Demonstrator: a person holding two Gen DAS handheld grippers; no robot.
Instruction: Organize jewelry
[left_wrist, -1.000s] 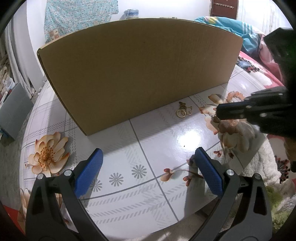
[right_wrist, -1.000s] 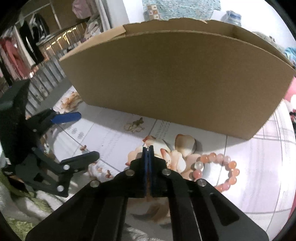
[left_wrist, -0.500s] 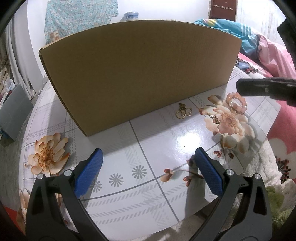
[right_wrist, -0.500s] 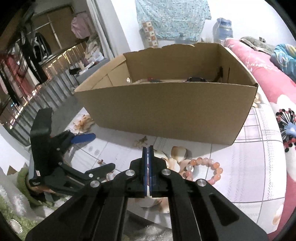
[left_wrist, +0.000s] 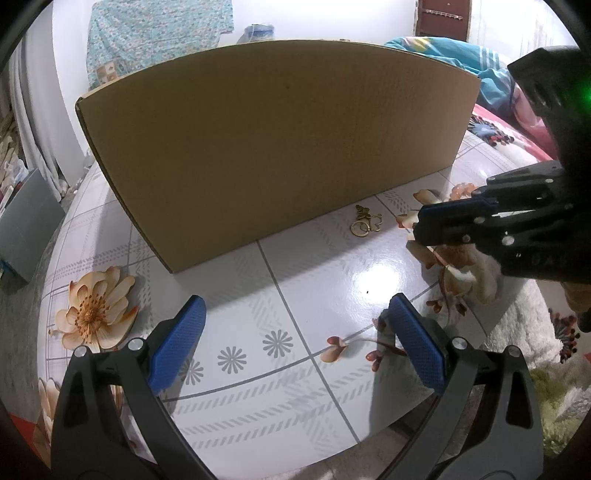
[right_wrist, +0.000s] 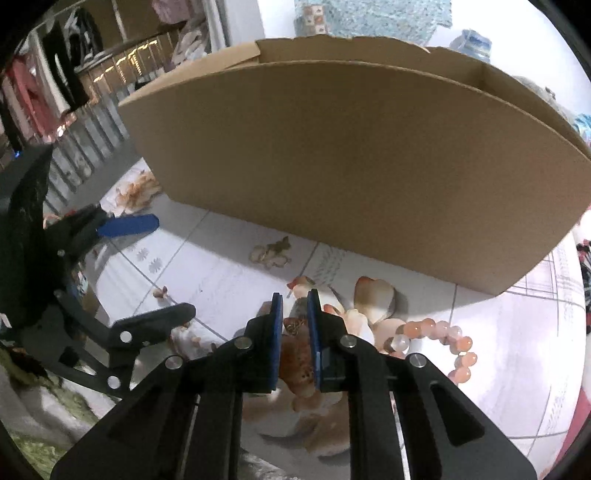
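**Right jaws parting over the surface, bracelet off to the right**

Left wrist view: left hand-held gripper (left_wrist: 295, 343) gapes wide, empty; gold charm (left_wrist: 365, 223) lies ahead, against the cardboard box (left_wrist: 277, 140).

Right wrist view: right hand-held gripper (right_wrist: 294, 306) is opening, narrow, nothing gripped; bead bracelet (right_wrist: 439, 343) lies just right of it, nearer this hand.

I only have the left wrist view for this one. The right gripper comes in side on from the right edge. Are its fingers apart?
Observer: Slightly. The right wrist view shows a narrow gap on the right gripper, and its jaws are opening. What shows through the gap looks like the table's flower print.
Operator: I see a few pink beads behind it. What are they?
Observer: A whole pink bead bracelet, lying in a loop on the table just right of that gripper.
Operator: Is the cardboard box open on top?
Observer: Yes. The cardboard box has no lid on, and its far wall shows beyond the near rim.
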